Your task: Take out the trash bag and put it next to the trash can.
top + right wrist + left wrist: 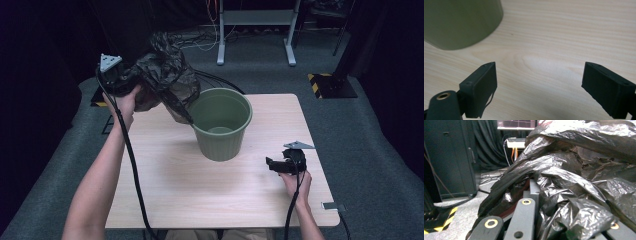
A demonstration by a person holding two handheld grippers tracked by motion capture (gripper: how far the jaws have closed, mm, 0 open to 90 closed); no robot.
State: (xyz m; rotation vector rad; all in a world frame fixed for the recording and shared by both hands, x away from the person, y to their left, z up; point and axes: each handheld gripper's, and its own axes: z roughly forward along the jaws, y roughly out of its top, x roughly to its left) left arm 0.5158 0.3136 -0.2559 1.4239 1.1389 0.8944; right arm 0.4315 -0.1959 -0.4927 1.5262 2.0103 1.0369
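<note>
Left claw: pressed together on a crumpled black plastic bag, held raised off the tabletop; in the left gripper view the film bunches over and around the jaws, so the exact pinch point is hidden beneath the folds. The bag hangs from this claw toward the green bin, its lowest corner dropping to the bin's near rim on the claw's side; whether it touches the rim cannot be told. The bin stands upright and open-mouthed just beyond the bag, between the two claws. Right claw: spread wide and pinching nothing, held low over bare tabletop with the bin's wall a short way ahead of it and to one side in the right gripper view. Handling assessment: the bag is judged very light, limp and slippery, with no stiffness of its own; it will sag, fold and cling, and thin film may tear if dragged across the rim. A grip on a gathered wad, as at present, holds securely but keeps the mouth closed. To line the bin, the better hold is judged to be a single layer at the bag's open hem, with the free claw taking the opposite edge. The bin appears light and could slide or tip if pulled sideways.
</note>
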